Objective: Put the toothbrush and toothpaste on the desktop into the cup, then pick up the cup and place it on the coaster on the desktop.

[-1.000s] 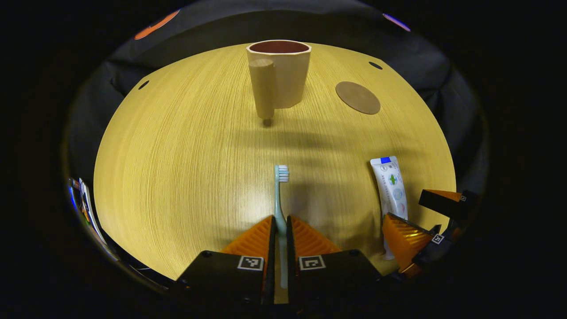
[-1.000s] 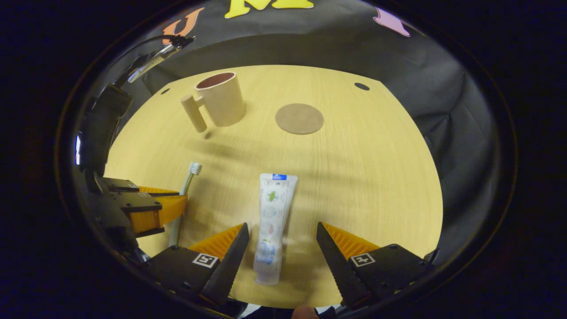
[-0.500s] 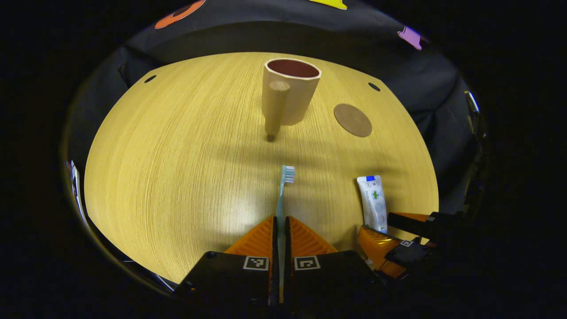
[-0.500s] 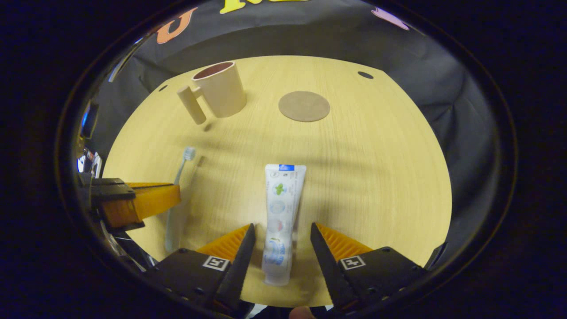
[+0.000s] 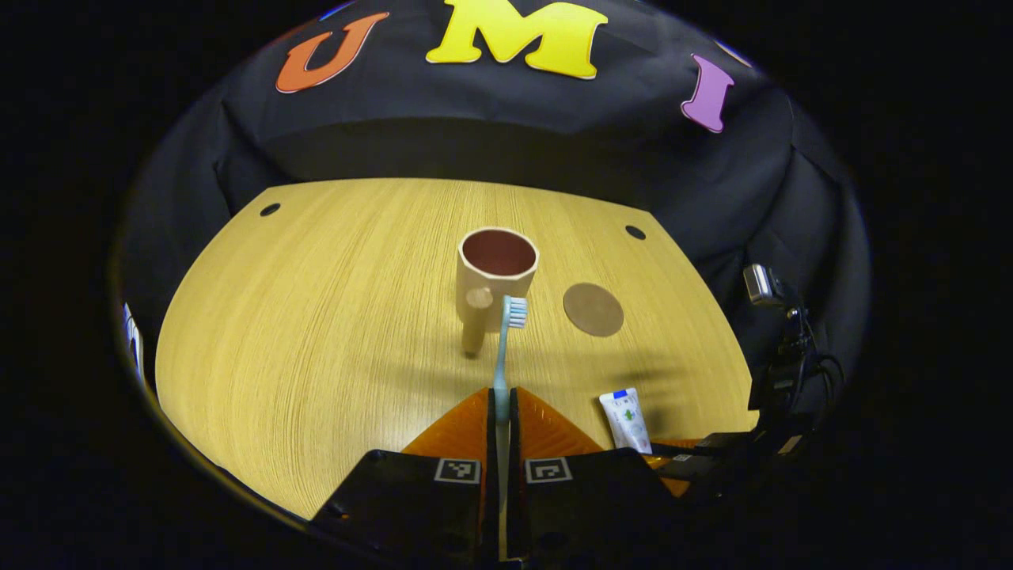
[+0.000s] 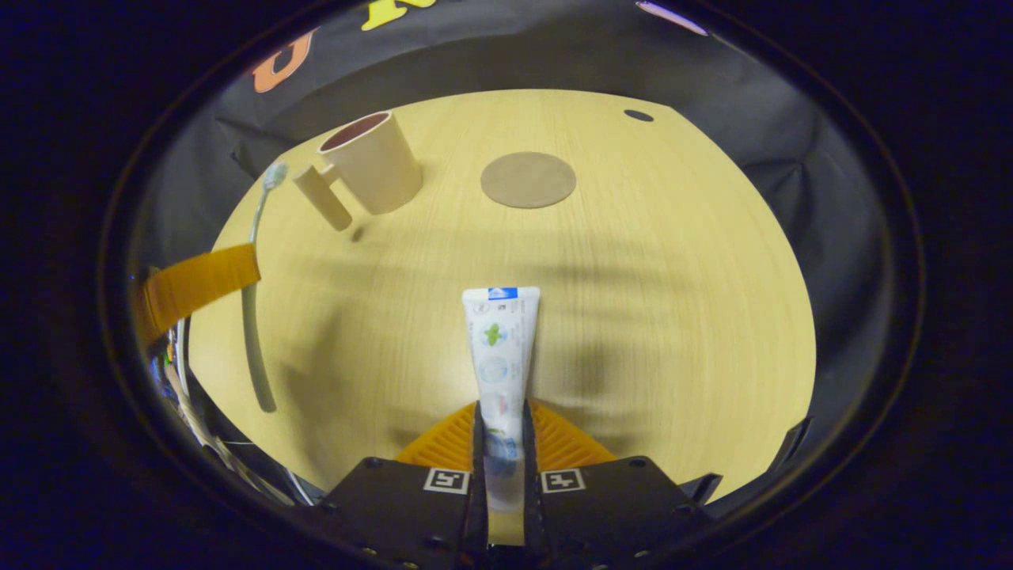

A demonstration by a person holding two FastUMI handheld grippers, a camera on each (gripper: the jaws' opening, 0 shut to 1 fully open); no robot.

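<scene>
Toothbrush (image 5: pixel 501 356) is pinched by its handle in the closed left gripper (image 5: pixel 502 412), bristles ahead; the cup (image 5: pixel 497 273) stands straight beyond, the coaster (image 5: pixel 593 309) to its right. Tip the brush upright over the mouth before letting go. Right gripper (image 6: pixel 502 431) clamps the toothpaste tube (image 6: pixel 498 348).

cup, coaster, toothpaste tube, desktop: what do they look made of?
Cup: matte beige outside, reddish-brown inside, no glare; plastic or ceramic, can't tell. Coaster: flat tan disc, dull surface; looks like cork or fibreboard. Toothpaste tube: soft printed white plastic, flat crimped end. Desktop: pale wood grain with a light sheen; probably laminate or veneer.
</scene>
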